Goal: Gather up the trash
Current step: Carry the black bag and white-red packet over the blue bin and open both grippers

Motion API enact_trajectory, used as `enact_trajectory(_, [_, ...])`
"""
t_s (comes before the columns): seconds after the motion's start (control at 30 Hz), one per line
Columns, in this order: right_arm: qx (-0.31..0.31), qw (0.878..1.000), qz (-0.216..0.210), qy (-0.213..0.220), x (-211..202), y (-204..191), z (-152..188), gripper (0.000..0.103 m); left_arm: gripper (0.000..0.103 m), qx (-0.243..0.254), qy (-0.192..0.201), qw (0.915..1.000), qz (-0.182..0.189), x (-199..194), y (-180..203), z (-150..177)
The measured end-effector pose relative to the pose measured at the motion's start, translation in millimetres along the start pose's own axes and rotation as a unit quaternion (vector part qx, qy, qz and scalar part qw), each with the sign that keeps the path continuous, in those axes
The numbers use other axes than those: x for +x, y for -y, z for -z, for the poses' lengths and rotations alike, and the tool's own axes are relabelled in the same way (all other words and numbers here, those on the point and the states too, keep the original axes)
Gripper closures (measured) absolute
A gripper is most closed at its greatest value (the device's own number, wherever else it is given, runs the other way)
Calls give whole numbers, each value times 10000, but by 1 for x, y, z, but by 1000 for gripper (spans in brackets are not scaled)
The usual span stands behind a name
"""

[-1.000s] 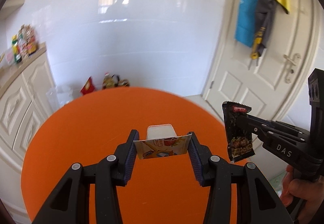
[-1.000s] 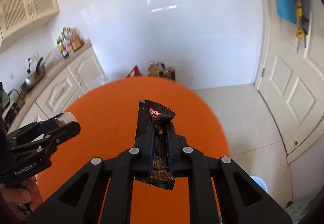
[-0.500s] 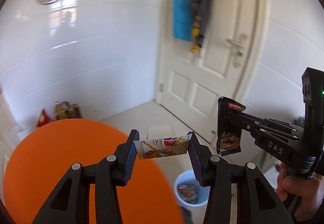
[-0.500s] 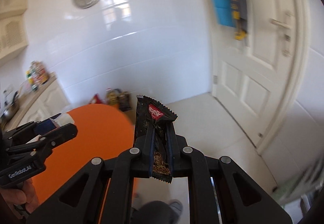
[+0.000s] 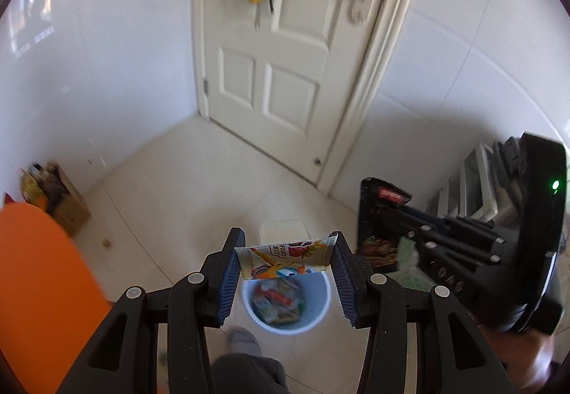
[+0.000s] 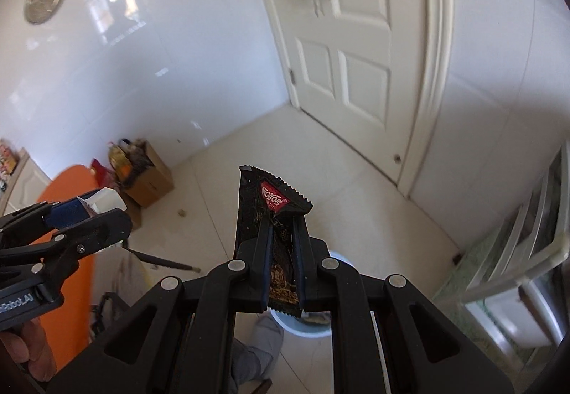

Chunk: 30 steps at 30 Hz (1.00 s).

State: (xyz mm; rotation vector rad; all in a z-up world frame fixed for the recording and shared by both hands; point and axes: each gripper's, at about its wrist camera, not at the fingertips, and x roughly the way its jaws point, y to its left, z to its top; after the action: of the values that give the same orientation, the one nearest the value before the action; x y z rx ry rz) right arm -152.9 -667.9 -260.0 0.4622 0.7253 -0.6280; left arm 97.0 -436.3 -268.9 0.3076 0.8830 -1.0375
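Observation:
My left gripper (image 5: 285, 260) is shut on a small colourful juice carton (image 5: 285, 258) and holds it above a pale blue trash bin (image 5: 285, 305) on the floor, with wrappers inside. My right gripper (image 6: 281, 240) is shut on a black snack wrapper (image 6: 270, 201) with a red label. In the left wrist view it (image 5: 383, 216) hangs to the right of the carton. The bin's rim (image 6: 306, 330) peeks out under the right gripper. The left gripper (image 6: 89, 216) shows at the left of the right wrist view.
The orange round table (image 5: 39, 280) lies at the left. A white door (image 5: 285, 55) stands ahead. A cardboard box (image 5: 64, 205) sits by the wall. A white rack (image 6: 527, 251) is at the right. My foot (image 5: 242, 340) is beside the bin.
Both grippers swung right and down, away from the table toward the floor. The trash bin now lies directly below the left gripper. Both keep their hold.

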Motion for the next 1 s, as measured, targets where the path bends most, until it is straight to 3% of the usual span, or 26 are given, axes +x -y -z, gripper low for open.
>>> enact_trajectory(0.4, [412,9944,123,-966,102,48,20,89,58,-315,-1280,9912,110,110,-3,-1])
enact_trajectory(0.43, [434,9935,135,-1045,109,50,22,89,56,-322,-1331,9905,122,115,-3,-4])
enact_trajectory(0.57, [477,9912,199,-1219,123,58,29,89,29,-352,-1586,9867,67,154,2,-35])
enact_trajectory(0.6, [505,9907,226,-1245,125,61,30,89,28,-344,-1615,9863,31,155,4,-33])
enact_trajectory(0.63, [537,9904,227,-1253,125,63,31,89,25,-343,-1661,9855,7,173,-3,-68])
enact_trajectory(0.73, [614,9895,213,-1288,126,68,34,87,21,-330,-1689,9850,-123,185,1,-86])
enact_trajectory(0.83, [657,9891,239,-1299,122,69,37,51,17,-259,-1573,9867,-325,185,7,-95])
enact_trajectory(0.9, [737,9894,270,-1218,116,69,39,10,14,-197,-1446,9882,-468,165,16,-90])
enact_trajectory(0.97, [785,9904,362,-1077,107,67,39,0,9,-152,-1327,9890,-635,143,25,-79])
enact_trajectory(1.0, [791,9905,398,-1049,104,65,39,0,8,-136,-1235,9897,-705,135,29,-77])
